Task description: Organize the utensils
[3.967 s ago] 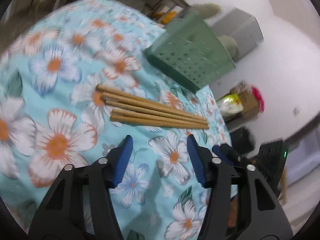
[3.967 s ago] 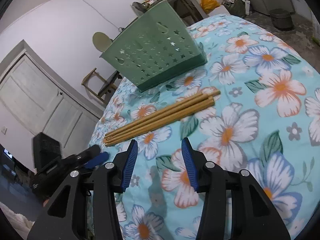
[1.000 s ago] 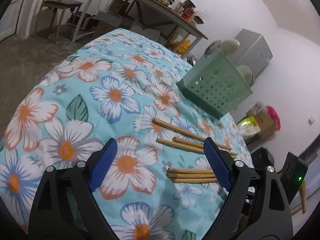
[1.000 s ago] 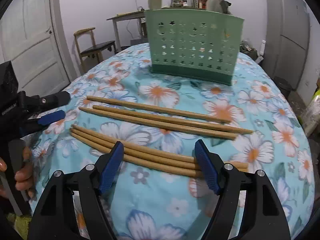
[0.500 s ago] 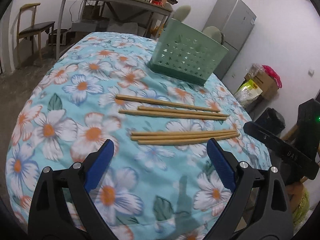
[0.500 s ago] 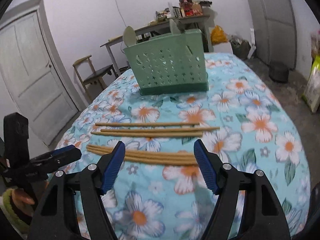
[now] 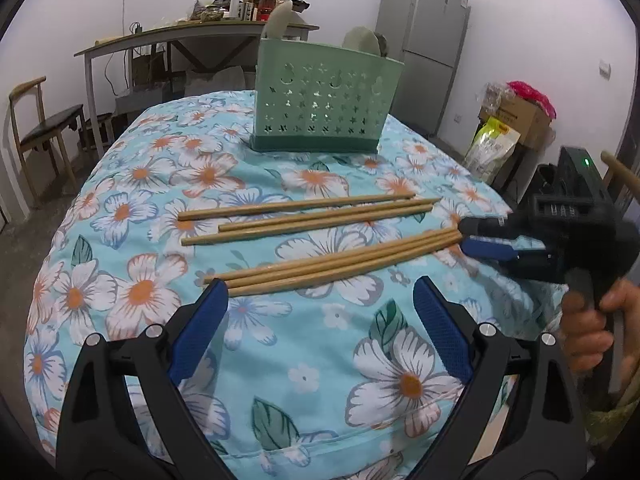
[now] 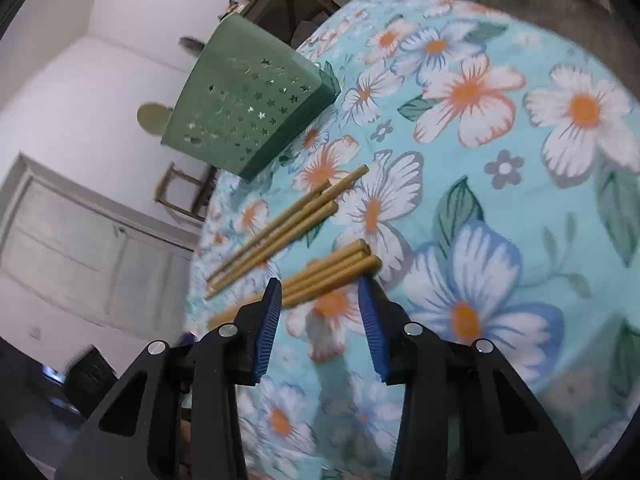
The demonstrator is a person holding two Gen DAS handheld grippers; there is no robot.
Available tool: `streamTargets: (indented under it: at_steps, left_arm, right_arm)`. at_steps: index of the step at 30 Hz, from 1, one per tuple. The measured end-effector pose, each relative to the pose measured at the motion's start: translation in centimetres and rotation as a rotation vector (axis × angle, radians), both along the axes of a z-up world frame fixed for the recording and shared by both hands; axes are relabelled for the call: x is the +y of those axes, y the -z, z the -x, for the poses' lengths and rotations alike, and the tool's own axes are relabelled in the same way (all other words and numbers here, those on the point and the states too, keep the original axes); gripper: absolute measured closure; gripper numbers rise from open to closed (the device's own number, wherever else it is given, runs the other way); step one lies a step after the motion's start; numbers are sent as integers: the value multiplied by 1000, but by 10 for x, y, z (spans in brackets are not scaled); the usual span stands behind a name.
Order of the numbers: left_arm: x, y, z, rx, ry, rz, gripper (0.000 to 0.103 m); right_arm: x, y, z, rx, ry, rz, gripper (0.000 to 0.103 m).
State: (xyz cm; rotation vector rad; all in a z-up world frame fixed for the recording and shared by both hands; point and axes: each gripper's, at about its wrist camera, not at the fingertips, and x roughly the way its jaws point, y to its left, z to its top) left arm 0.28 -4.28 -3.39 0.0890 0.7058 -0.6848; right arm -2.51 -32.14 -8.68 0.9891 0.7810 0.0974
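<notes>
— On the flowered cloth [image 7: 280,360], what differs from a second ago?

— Then the right gripper [image 8: 320,312] looked squarely across the sticks at the green basket [image 7: 324,108]. It has since rolled, so the basket leans in its view, and it has come to the thick end of the nearer bundle of chopsticks [image 7: 332,264]. Its jaws are closing with that end between them; the pads do not press yet.

— How do the sticks lie?

— Both bundles lie flat in front of the basket, long axes running across its face. The farther bundle [image 7: 308,216] is closer to the basket. The nearer one's thick ends point toward the right gripper.

— And the hands?

— The person's right hand [image 7: 592,332] grips the handle, the tool reaching in sideways. The left gripper [image 7: 320,336] hovers over the cloth, jaws wide apart, holding nothing.
</notes>
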Motion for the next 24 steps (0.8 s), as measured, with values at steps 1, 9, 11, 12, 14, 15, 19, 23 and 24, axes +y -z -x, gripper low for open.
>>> streamTargets:
  at_steps: [1, 9, 11, 12, 14, 15, 19, 23, 24]
  left_arm:
    - [-1, 1, 0, -1, 0, -4, 13]
    - [11, -6, -2, -3, -23, 38, 13]
    - [13, -7, -3, -2, -25, 50, 13]
    - [14, -7, -3, -1, -24, 52, 13]
    - [16, -6, -3, 1, -26, 56, 13]
    - [17, -6, -4, 5, -27, 58, 13]
    - [21, -5, -5, 14, -38, 72, 13]
    - [26, -6, -5, 17, -51, 79, 13]
    - [27, -6, -4, 15, -53, 78, 13]
  right_arm:
    - [0, 1, -2, 0, 3, -14, 64]
    - [6, 11, -16, 13, 59, -166, 75]
    - [6, 14, -17, 22, 85, -185, 81]
    - [5, 16, -18, 30, 99, -196, 87]
    - [2, 21, -17, 40, 118, -226, 92]
    - [2, 22, -18, 41, 123, -234, 92]
    - [2, 22, -18, 34, 137, -236, 92]
    - [-1, 23, -14, 17, 146, -264, 92]
    - [-1, 23, -13, 12, 146, -271, 92]
